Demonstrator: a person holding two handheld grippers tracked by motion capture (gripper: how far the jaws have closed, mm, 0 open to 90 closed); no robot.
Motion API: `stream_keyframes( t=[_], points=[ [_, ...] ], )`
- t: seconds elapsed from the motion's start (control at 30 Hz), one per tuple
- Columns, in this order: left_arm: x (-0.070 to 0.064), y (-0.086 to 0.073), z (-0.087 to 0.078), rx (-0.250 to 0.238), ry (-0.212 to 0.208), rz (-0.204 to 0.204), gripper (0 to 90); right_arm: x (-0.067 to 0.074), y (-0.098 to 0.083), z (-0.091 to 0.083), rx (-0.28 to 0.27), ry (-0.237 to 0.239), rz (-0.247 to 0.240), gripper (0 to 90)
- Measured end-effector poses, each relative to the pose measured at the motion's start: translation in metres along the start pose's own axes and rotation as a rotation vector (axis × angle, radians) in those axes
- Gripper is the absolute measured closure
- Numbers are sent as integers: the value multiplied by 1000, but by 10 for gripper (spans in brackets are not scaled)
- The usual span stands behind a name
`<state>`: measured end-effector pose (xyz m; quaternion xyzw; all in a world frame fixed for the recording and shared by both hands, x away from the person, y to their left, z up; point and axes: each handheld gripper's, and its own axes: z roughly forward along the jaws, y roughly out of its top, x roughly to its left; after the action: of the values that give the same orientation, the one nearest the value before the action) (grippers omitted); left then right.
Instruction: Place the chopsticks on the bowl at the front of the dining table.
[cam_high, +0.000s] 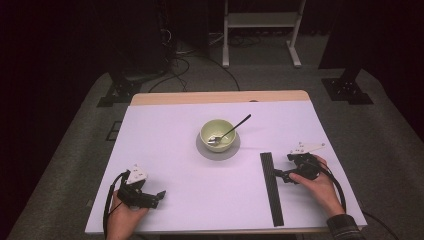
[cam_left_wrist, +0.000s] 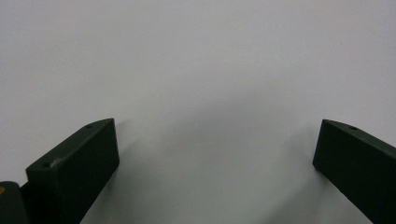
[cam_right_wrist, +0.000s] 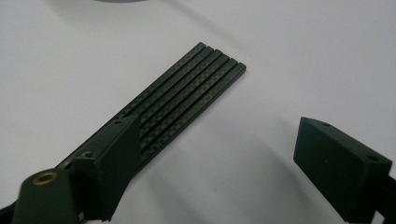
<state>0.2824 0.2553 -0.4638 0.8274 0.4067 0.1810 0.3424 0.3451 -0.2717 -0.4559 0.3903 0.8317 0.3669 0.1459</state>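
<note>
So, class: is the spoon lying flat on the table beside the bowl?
No, the spoon rests inside the bowl, handle leaning over its rim.

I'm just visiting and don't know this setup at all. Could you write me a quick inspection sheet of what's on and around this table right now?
Surface: white table top with a bare wooden strip along its far edge.
Job's things: a long black ribbed strip lies flat next to the right gripper.
Clutter: a pale green bowl stands on a grey round mat, with a spoon leaning in it.
Grippers: left gripper rests near the front edge, jaws wide apart over bare table; the right one is also open, one jaw over the strip.
Cables: a black cable loops from the left gripper; more cables lie on the floor.
Surroundings: grey carpet, a white frame stand, dark background.
</note>
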Motion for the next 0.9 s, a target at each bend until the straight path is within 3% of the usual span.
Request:
stream_keyframes(
  t=[0.9],
  points=[
    [0, 0, 0, -1, 0, 0, 0, 7, -3, 5, 37, -18, -36, 134]
  ],
)
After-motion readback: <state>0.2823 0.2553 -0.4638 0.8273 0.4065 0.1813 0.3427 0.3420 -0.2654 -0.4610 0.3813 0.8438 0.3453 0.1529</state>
